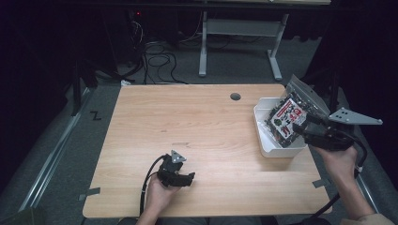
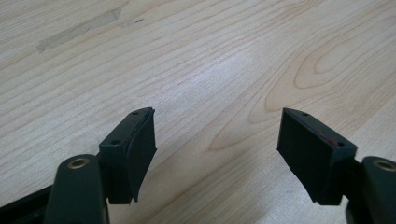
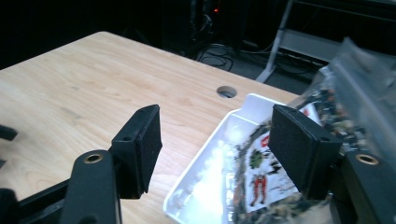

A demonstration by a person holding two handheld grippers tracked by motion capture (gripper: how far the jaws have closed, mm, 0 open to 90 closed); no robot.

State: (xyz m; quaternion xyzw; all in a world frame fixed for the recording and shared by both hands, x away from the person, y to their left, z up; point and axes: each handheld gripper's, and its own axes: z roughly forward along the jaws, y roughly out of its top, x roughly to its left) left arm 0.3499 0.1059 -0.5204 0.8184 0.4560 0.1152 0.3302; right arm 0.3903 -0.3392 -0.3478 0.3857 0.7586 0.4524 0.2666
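Nearest the person, the left tool (image 1: 180,176) rests low on the wooden table (image 1: 197,122), jaws spread with bare wood between them. Farther off at the right edge, the right tool (image 1: 307,123) stands wide open, gripping nothing. Just beyond it, the clear snack bag (image 1: 288,115) leans in the white bin (image 1: 263,110).

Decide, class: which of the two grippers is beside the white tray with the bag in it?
The right gripper: its open jaws sit at the bag in the tray. The left gripper rests over bare table, far from it.
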